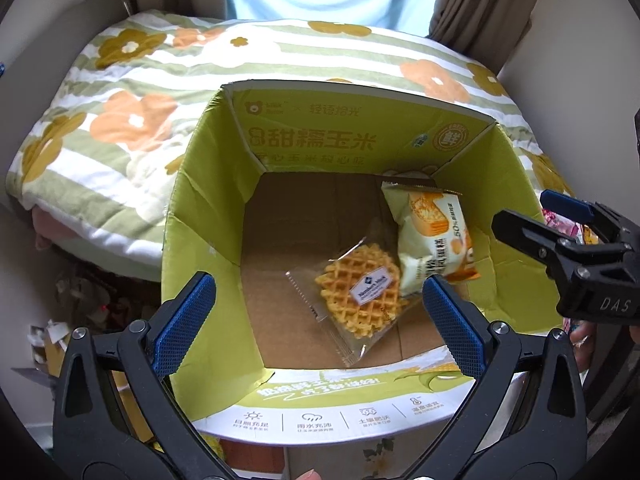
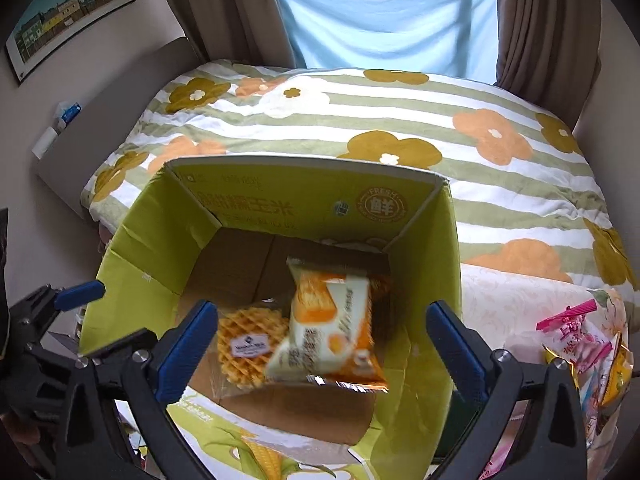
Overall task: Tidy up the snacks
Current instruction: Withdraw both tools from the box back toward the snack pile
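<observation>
An open green cardboard box point(image 1: 200, 200) stands against the bed. On its brown floor lie a clear-wrapped waffle point(image 1: 360, 292) and a white-and-orange cake packet point(image 1: 436, 232), which leans on the right wall. My left gripper point(image 1: 318, 284) hovers open over the box mouth with nothing between its blue pads. In the right wrist view, my right gripper point(image 2: 322, 308) is also open above the box point(image 2: 132, 248). The cake packet point(image 2: 328, 328) looks blurred below and between its fingers, touching neither pad, and the waffle point(image 2: 248, 344) lies to its left. The right gripper point(image 1: 528, 208) also shows at the box's right rim.
A flowered, green-striped quilt point(image 2: 360, 128) covers the bed behind the box. A heap of pink and yellow snack packets point(image 2: 592, 344) lies to the right of the box. Clutter and paper scraps point(image 1: 52, 340) sit on the floor to the left. Curtains point(image 2: 540, 20) hang behind the bed.
</observation>
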A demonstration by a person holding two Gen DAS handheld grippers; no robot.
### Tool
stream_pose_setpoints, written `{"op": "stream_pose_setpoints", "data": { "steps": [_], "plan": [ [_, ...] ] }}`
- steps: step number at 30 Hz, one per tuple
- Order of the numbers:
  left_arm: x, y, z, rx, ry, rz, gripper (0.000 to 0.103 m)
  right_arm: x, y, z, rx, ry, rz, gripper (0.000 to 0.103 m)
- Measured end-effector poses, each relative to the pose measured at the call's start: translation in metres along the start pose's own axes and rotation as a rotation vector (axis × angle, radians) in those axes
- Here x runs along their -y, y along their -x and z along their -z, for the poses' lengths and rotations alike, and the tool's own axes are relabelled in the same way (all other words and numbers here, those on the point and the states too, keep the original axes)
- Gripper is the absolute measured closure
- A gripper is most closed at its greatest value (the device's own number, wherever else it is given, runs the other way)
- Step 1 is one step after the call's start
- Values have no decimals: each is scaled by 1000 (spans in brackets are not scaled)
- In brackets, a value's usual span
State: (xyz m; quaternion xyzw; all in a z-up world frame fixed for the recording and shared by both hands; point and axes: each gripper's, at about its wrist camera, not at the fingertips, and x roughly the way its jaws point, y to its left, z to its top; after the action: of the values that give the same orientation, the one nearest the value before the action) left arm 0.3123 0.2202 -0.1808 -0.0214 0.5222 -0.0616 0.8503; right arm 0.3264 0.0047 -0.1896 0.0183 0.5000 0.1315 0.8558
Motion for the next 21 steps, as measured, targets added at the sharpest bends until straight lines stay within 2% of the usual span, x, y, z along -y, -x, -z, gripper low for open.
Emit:
{"op": "stream_pose_setpoints", "data": {
  "steps": [11,21],
  "plan": [
    [1,44,17,74,-10,-3,1,-18,43,14,33,20,0,0],
    [0,90,51,122,-35,35,1,-43,98,51,99,8,28,0]
  ]
}}
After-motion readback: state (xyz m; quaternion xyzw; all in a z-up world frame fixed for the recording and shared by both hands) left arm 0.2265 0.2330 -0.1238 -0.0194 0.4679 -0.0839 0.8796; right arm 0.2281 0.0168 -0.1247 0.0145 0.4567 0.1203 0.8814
